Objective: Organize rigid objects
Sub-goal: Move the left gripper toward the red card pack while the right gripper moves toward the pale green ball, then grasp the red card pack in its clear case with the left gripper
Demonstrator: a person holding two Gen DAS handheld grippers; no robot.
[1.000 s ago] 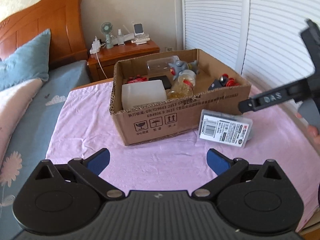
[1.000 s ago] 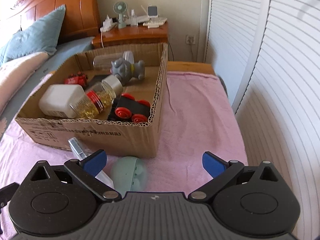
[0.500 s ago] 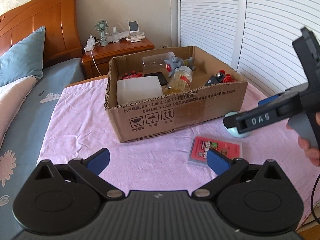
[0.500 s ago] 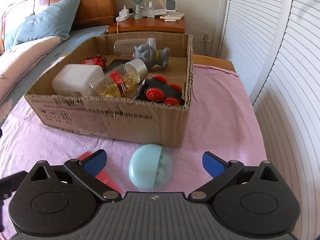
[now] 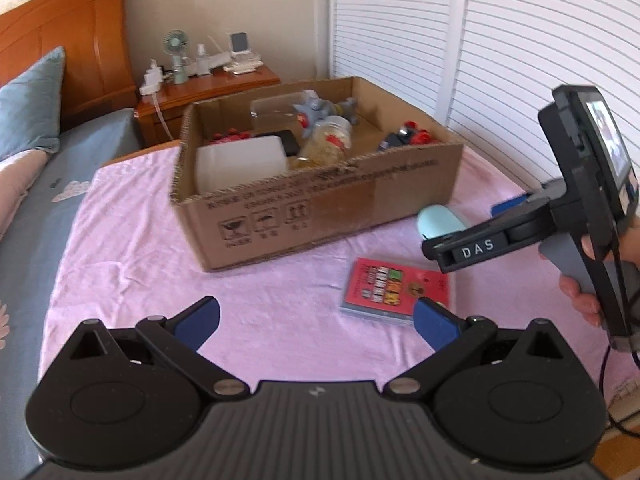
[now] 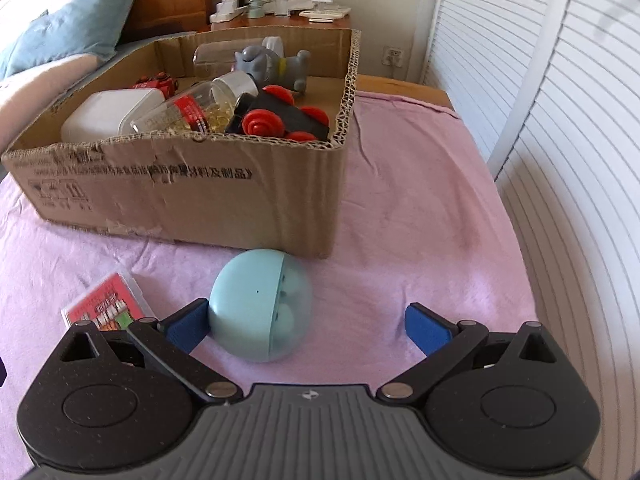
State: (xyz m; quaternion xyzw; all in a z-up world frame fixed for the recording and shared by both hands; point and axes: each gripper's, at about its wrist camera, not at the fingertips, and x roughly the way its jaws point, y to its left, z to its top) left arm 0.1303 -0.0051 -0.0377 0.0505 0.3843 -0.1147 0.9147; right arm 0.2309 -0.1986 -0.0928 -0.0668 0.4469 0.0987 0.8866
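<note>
Now my right gripper (image 6: 306,326) is wide open, and the light blue ball (image 6: 261,305) lies between its fingers, touching the left one. My left gripper (image 5: 316,318) is wide too, empty, the red card case (image 5: 394,290) just before its right finger.

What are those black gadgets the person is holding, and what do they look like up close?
Each tool is matte black plastic: two round hinge housings, silver pivot screws, a ribbed centre plate and two angled fingers tipped with blue pads. Seen from the left tool, the right tool has a grey pistol handle, white "DAS" lettering on its side, a small lit screen on the back and a black cable hanging below.
</note>
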